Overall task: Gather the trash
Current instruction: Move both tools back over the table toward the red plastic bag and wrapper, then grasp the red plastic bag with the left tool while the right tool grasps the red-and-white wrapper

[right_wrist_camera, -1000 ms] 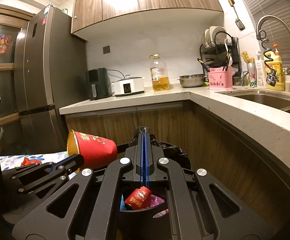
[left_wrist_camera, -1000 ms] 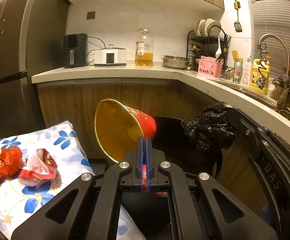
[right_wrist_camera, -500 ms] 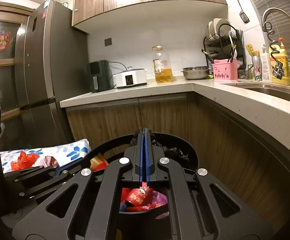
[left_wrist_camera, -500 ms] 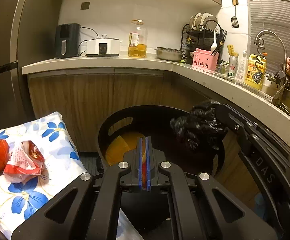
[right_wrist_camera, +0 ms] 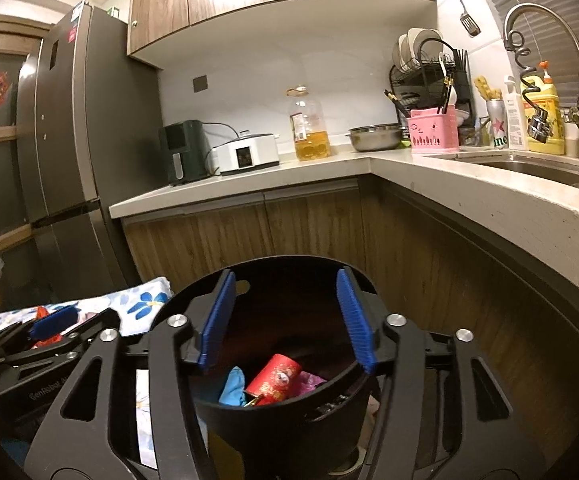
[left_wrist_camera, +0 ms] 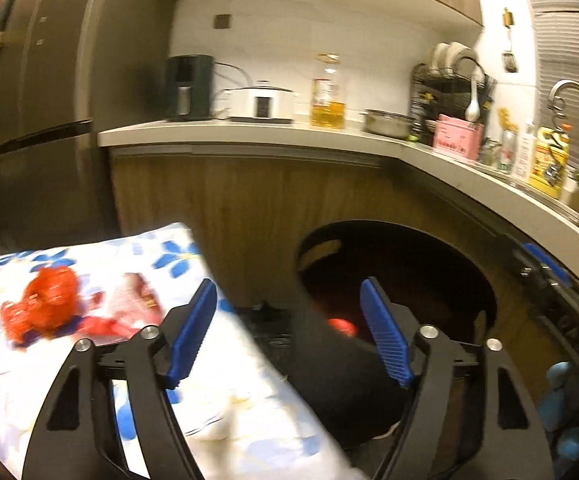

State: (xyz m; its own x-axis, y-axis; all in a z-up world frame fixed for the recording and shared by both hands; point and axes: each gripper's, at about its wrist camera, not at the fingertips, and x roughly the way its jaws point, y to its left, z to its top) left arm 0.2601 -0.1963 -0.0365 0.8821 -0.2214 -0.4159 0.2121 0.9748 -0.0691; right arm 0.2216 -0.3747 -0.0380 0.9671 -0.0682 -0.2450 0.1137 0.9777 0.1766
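A black trash bin (right_wrist_camera: 289, 412) stands on the floor by the wooden cabinets; it also shows in the left wrist view (left_wrist_camera: 393, 276). Inside lie a red paper cup (right_wrist_camera: 274, 378), blue and pink scraps. My right gripper (right_wrist_camera: 286, 320) is open and empty over the bin mouth. My left gripper (left_wrist_camera: 289, 330) is open and empty, between the bin and a floral cushion (left_wrist_camera: 225, 400). On the cushion lie a crumpled red wrapper (left_wrist_camera: 43, 306) and a red-and-white wrapper (left_wrist_camera: 129, 308), left of my left fingers.
An L-shaped counter (right_wrist_camera: 449, 184) holds an air fryer (right_wrist_camera: 181, 152), a cooker, an oil bottle (right_wrist_camera: 309, 126), a steel bowl, a pink basket and a dish rack. A sink with faucet (right_wrist_camera: 537, 40) is at right. A grey fridge (right_wrist_camera: 69, 140) stands at left.
Both grippers have opened. The red cup left my left gripper and lies in the bin. The black bag held by my right gripper is gone from view. My left gripper swung left toward the cushion.
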